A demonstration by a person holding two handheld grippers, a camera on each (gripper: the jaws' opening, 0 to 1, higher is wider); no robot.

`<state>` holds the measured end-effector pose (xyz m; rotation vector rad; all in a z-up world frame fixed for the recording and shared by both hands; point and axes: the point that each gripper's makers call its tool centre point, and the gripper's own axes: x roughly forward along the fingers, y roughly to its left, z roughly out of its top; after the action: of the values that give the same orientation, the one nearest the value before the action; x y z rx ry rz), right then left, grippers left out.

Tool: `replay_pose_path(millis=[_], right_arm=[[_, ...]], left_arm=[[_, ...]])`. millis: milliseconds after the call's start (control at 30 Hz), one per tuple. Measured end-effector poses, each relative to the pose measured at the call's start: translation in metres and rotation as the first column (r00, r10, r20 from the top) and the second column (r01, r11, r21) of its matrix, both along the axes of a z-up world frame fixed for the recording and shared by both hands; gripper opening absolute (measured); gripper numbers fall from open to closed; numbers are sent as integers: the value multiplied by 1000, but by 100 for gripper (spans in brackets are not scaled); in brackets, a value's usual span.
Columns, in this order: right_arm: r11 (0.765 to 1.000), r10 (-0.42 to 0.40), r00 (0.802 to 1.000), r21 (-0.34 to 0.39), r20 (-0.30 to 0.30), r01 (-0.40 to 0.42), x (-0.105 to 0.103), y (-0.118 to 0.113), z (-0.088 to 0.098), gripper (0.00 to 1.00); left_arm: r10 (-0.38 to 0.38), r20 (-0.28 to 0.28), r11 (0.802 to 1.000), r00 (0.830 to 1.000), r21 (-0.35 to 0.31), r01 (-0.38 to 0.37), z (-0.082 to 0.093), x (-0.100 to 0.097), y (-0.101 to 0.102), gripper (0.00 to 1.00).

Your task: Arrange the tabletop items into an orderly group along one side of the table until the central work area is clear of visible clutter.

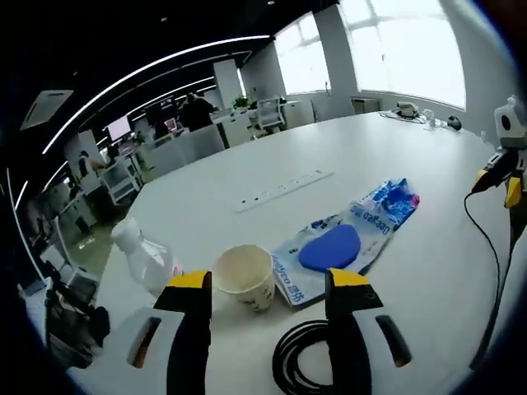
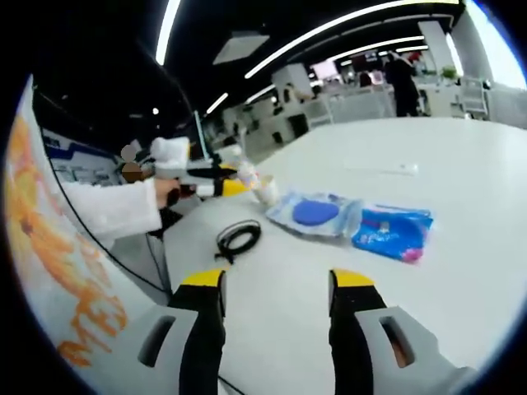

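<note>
Cup [image 1: 246, 276], bottle [image 1: 146, 258], blue packet [image 1: 346, 240] and cable coil [image 1: 303, 362] lie loosely near one tabletop [image 1: 346, 156] edge; grouping looks unfinished. Left gripper [image 1: 268, 300] and right gripper [image 2: 276, 300] have fingers apart, holding nothing.

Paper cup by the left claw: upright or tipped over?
Tipped: the paper cup lies on its side on the table, mouth facing the camera.
</note>
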<state>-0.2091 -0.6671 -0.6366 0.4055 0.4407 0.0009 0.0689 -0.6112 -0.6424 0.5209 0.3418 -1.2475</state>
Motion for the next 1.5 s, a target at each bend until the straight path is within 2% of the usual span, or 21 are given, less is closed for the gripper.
replay_pose_path(millis=[367, 600, 833, 1233, 1333, 1433, 1500], right_arm=[[998, -55, 998, 31, 0, 55, -26, 15, -2, 52], [993, -101, 995, 55, -1, 101, -44, 25, -3, 53], [987, -142, 990, 72, -10, 142, -64, 36, -6, 53], [982, -174, 985, 66, -9, 175, -75, 39, -1, 53], [982, -178, 984, 65, -10, 178, -77, 39, -1, 53], [982, -178, 984, 64, -12, 178, -79, 39, -2, 52], [982, -178, 984, 63, -12, 178, -79, 39, -2, 52]], left_arm=[[70, -38, 998, 997, 3, -70, -3, -14, 44, 55], [108, -67, 994, 992, 26, -106, -13, -21, 65, 54], [139, -81, 990, 987, 17, -138, -11, -23, 75, 54], [160, -107, 987, 981, 48, -156, -22, -27, 86, 52], [194, -127, 980, 973, 70, -186, -29, -26, 88, 48], [227, -181, 973, 957, 80, -216, -38, -27, 88, 47], [247, -196, 967, 949, 117, -227, -49, -27, 89, 46]])
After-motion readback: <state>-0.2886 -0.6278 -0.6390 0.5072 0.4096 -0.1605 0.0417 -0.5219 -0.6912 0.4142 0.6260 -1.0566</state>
